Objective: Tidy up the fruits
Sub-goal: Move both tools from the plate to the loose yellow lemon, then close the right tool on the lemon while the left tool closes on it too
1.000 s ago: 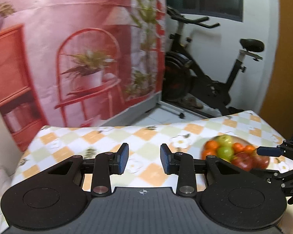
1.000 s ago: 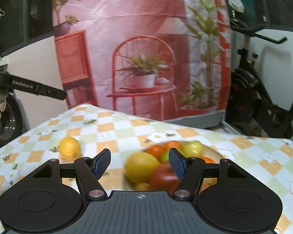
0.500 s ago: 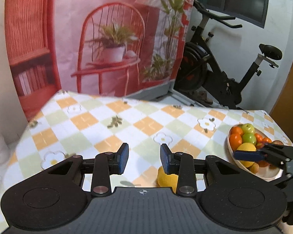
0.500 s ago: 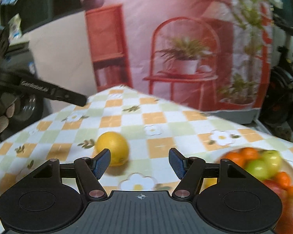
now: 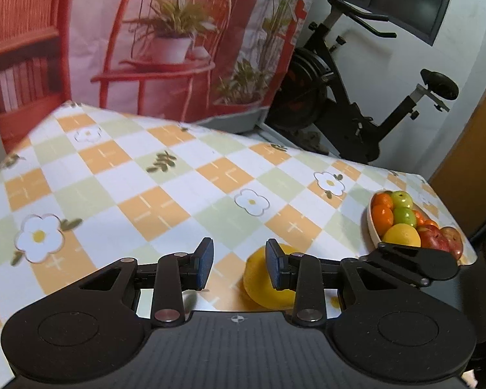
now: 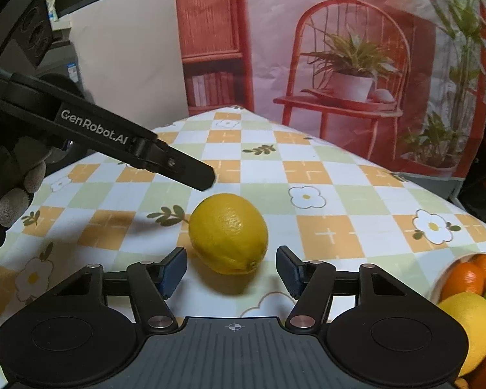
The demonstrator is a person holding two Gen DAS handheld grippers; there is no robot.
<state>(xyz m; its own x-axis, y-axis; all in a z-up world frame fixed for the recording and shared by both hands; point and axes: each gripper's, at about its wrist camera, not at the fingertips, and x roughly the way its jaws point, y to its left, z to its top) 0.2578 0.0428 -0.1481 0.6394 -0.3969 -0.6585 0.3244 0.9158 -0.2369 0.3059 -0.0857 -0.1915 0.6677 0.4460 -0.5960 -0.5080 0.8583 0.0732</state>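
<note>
The lemon [image 6: 229,233] lies on the checked tablecloth [image 6: 327,175], just ahead of the right gripper [image 6: 230,270], whose jaws are closing with nothing pressed between them yet. It is round and free to roll, so one pad touching first could nudge it away. Only the left wrist view shows the whole fruit bowl [image 5: 372,227] near the table edge and the left gripper [image 5: 239,265], narrowly parted and empty.

Both wrist views look forward and down along their own jaws, close over the checked surface [image 5: 165,201]. Each faces the red backdrop [image 6: 340,32]. They share the loose lemon [image 6: 228,233] and the fruit bowl [image 5: 372,227].
</note>
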